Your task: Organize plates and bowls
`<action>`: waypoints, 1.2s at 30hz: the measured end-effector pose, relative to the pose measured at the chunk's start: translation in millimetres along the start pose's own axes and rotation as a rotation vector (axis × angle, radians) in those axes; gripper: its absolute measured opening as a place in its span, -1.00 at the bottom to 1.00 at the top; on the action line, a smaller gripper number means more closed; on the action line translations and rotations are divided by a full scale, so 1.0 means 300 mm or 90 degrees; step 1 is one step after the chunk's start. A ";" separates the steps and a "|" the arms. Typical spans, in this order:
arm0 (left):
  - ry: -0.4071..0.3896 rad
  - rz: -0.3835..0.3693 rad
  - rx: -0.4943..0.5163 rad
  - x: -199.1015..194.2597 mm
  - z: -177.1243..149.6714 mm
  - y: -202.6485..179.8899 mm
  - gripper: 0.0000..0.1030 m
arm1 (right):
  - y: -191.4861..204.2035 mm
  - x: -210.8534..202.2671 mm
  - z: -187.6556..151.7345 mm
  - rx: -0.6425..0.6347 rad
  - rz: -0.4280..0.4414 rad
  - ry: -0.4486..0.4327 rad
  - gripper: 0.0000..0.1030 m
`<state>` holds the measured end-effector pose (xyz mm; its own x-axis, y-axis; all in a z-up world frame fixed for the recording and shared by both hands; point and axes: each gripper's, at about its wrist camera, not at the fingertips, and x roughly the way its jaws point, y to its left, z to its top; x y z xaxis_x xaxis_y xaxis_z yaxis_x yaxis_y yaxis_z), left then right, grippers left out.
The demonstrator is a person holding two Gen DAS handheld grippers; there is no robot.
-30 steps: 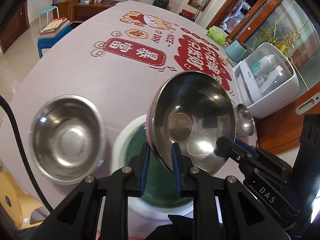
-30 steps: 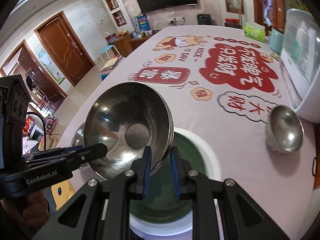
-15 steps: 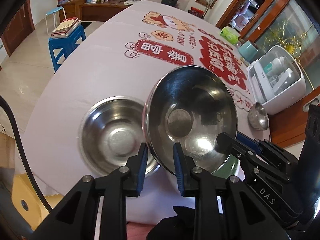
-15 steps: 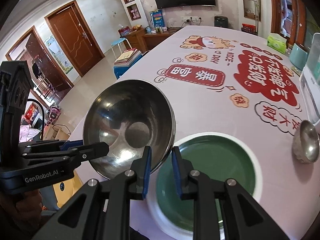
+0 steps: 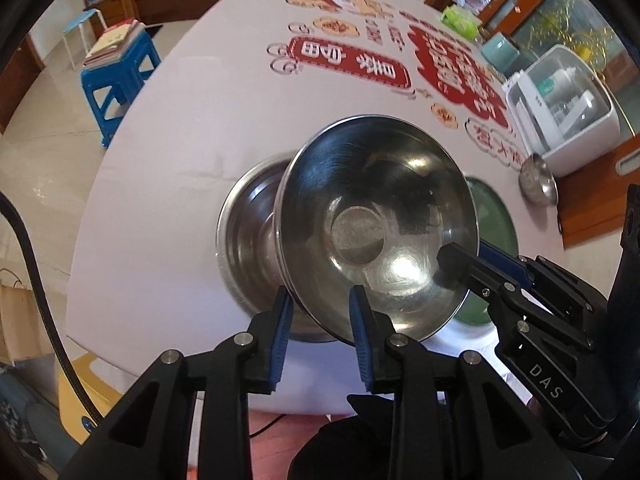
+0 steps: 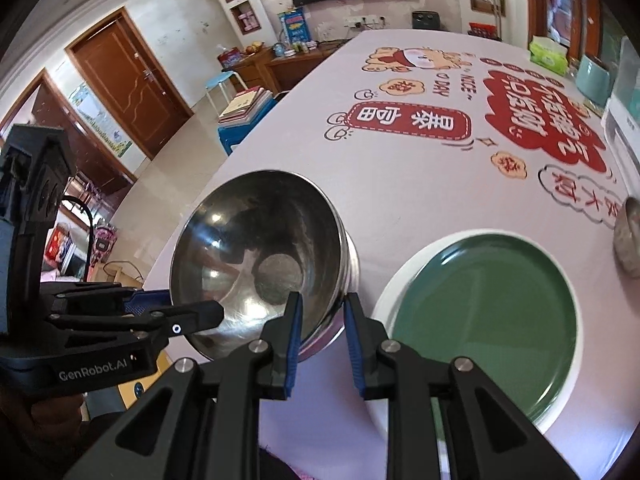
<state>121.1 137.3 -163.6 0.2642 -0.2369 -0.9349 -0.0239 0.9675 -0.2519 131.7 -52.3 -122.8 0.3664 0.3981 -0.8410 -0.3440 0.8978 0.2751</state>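
A large steel bowl [image 5: 376, 224] [image 6: 256, 260] is held tilted by both grippers on its rim. My left gripper [image 5: 320, 316] is shut on its near rim; my right gripper [image 6: 320, 316] is shut on the opposite rim and shows in the left wrist view [image 5: 460, 256]. The held bowl hangs right over a second steel bowl [image 5: 248, 240] that rests on the table; only that bowl's left part and rim [image 6: 352, 264] show. A green plate with a white rim [image 6: 484, 320] [image 5: 492, 220] lies to the right. A small steel bowl [image 5: 538, 180] [image 6: 628, 236] lies further right.
The table [image 5: 192, 152] has a pale cloth with red printed patterns. A white appliance box [image 5: 560, 108] stands at the right edge. A blue stool with books [image 5: 116, 64] stands on the floor to the left. The table's near edge is just below the bowls.
Both grippers have carried the held bowl leftward, from above the green plate to above the second steel bowl. The green plate now lies uncovered.
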 end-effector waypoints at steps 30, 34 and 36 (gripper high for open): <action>0.031 0.010 0.066 0.047 -0.006 0.034 -0.29 | 0.062 0.048 -0.045 0.050 -0.009 0.015 -0.42; 0.024 0.011 0.064 0.038 -0.006 0.025 -0.28 | 0.045 0.046 -0.041 0.049 -0.003 0.018 -0.41; 0.015 0.009 0.063 0.030 -0.005 0.017 -0.27 | 0.031 0.038 -0.039 0.046 -0.001 0.018 -0.41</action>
<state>121.9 139.9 -173.6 0.2410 -0.2234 -0.9445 0.0681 0.9746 -0.2132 122.7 -41.7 -135.3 0.3426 0.3918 -0.8539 -0.2799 0.9102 0.3054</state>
